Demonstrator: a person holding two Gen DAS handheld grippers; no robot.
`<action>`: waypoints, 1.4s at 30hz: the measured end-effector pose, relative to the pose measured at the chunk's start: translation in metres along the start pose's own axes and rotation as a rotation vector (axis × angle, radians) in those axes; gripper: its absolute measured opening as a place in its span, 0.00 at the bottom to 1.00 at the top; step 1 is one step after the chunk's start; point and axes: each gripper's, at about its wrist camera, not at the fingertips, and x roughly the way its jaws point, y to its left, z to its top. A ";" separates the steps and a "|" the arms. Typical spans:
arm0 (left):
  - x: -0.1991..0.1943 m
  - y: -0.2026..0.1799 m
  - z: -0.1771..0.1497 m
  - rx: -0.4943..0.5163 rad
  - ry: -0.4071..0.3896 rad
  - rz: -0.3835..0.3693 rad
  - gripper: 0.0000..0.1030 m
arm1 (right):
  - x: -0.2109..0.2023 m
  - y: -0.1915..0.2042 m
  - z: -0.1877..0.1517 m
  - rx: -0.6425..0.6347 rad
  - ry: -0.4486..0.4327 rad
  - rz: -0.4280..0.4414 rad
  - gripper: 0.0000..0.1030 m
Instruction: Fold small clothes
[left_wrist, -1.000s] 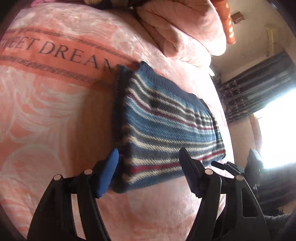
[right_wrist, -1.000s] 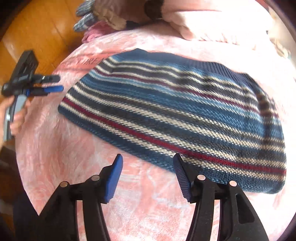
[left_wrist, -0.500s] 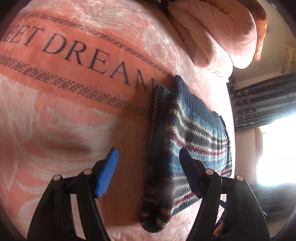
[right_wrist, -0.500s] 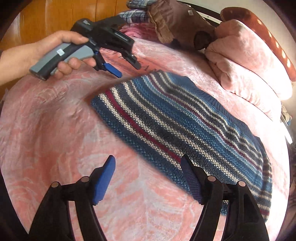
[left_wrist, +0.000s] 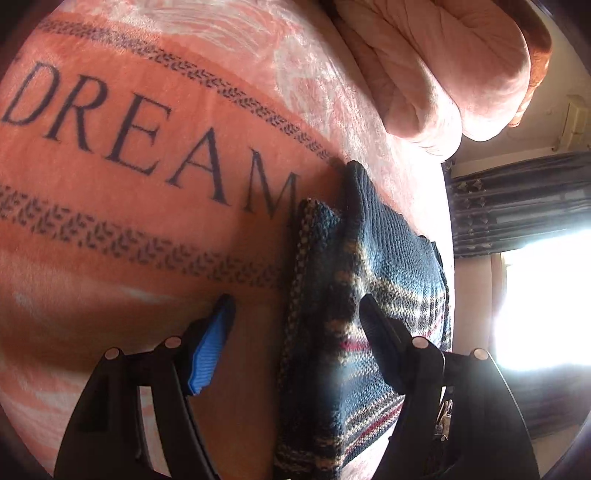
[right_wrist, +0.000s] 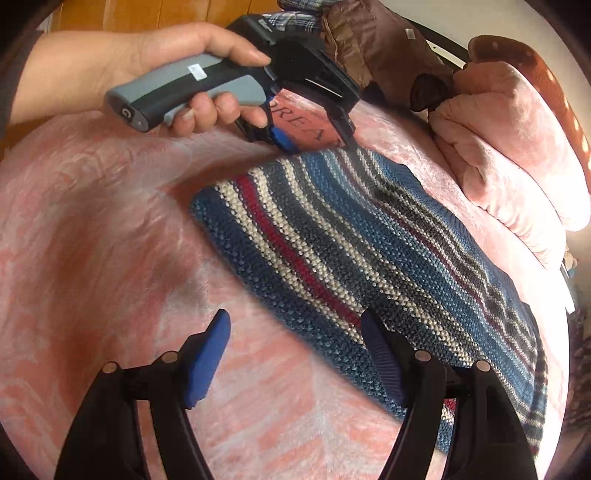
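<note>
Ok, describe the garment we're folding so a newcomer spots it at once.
Start at the pink bedspread printed DREAM. Lying flat on it, below the pink pillows, is the striped knit sweater. It is the only blue, cream and red knit; everything around it is pink.

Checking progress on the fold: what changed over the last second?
The left tool moved in to the striped knit's far corner; the right tool drew nearer its near edge. Both are open, nothing grasped. The knit lies folded on the pink blanket as before.

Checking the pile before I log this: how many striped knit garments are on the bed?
1: a striped knit sweater lying folded on the pink blanket, in front of both grippers. Other clothes sit bundled near the headboard, unclear.
</note>
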 end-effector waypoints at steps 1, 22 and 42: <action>0.001 0.000 0.001 0.004 0.004 -0.003 0.70 | 0.001 0.003 0.000 -0.009 -0.003 -0.009 0.71; 0.040 -0.020 0.031 0.023 0.088 -0.045 0.37 | 0.033 0.064 0.028 -0.148 -0.120 -0.220 0.72; 0.045 -0.034 0.042 0.007 0.137 0.029 0.25 | 0.038 0.047 0.047 -0.025 -0.143 -0.158 0.26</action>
